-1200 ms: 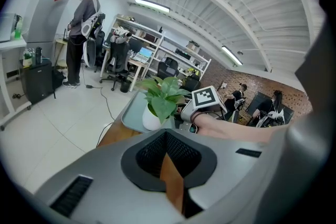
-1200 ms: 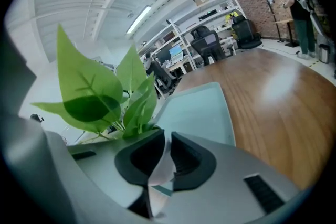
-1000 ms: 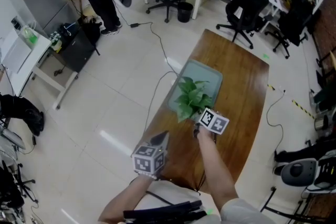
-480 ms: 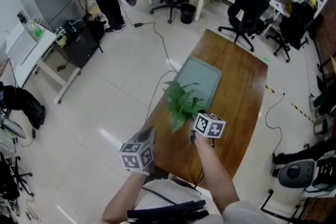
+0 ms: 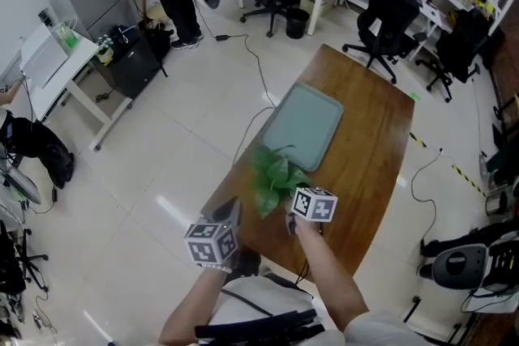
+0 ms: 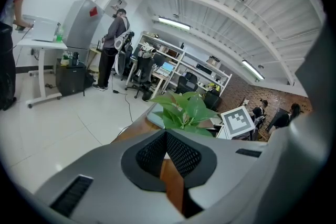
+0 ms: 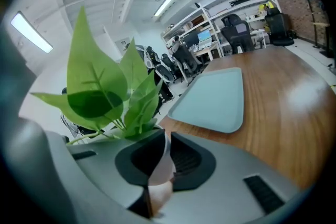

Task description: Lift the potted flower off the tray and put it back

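While right tool [image 7: 164, 138] clamps pot rim [image 7: 161, 164], plant [image 5: 272, 177] hangs off tray [image 5: 305, 126], over near surface [image 5: 369, 142] edge. Tray straight ahead, apparently empty. Left tool [image 6: 166, 136]: jaws together, holding nothing.

Bright green on the potted flower [image 7: 100, 86] above the dark grey, mesh-patterned fingers [image 7: 191, 159]; pale blue-green tray [image 7: 212, 99] beyond them; warm brown, wood-grained tabletop [image 7: 294, 113].

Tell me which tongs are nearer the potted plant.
Right. The right tongs grip the potted plant by its pot rim. The left tongs are shut on nothing, apart from it on its left.
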### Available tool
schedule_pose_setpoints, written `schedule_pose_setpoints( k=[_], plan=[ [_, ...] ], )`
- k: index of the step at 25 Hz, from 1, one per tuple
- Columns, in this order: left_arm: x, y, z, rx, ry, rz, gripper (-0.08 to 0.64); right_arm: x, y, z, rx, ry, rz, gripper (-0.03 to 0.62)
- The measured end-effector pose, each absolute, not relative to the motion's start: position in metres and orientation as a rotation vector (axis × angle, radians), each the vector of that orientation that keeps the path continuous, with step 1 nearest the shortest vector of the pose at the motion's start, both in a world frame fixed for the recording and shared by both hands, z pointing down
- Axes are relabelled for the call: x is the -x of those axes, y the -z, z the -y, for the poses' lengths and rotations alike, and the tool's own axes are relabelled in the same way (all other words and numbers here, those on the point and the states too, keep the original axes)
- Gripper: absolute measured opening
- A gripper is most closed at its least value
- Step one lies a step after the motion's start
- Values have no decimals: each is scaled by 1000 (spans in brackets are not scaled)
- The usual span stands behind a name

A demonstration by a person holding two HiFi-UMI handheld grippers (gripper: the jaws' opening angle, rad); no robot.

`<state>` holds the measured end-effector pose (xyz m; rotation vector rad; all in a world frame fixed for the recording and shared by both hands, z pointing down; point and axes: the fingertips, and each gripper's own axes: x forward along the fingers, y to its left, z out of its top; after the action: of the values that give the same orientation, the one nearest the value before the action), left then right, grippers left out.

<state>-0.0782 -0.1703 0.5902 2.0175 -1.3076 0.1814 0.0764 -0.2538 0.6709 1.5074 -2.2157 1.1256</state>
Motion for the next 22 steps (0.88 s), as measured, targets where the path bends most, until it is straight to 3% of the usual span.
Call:
schedule_pose_setpoints(
  k=[17, 22],
  plan=[
    [77, -593, 160, -2004, -190, 1323, -5, -82, -695, 246, -1529, -1139, 2151, 80],
    [73, -592, 155, -2010, -197, 1316, -5, -92, -688, 245, -1572, -1155, 2165, 152]
  ],
)
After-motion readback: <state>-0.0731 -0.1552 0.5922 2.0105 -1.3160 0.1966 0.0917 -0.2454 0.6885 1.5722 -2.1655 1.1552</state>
